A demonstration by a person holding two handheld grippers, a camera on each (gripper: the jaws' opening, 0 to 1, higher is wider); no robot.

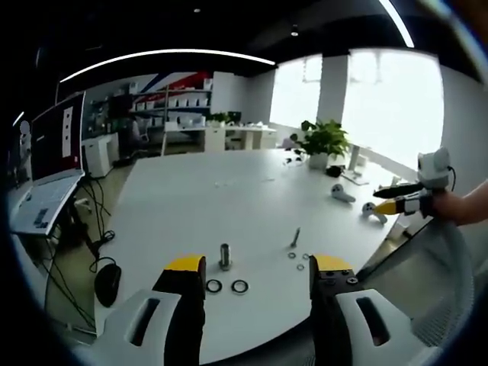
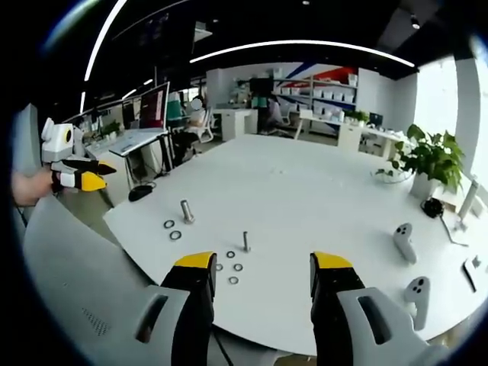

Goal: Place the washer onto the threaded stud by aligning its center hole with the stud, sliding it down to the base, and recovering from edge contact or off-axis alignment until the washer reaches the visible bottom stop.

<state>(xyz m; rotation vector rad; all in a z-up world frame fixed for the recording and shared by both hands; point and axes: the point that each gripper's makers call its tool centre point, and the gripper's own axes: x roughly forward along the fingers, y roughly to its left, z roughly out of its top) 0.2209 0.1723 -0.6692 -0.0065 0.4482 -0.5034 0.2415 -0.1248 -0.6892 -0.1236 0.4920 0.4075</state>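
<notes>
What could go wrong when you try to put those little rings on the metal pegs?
1. The small metal washers are tiny next to the wide-open right gripper, so one might slip out.
2. The thin threaded stud stands upright and could tip if bumped.
3. Two dark rings lie near the round white table's edge and might get knocked off.

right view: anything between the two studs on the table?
Nothing. In the right gripper view bare table separates the thick stud from the thin stud; washers lie nearer the camera.
</notes>
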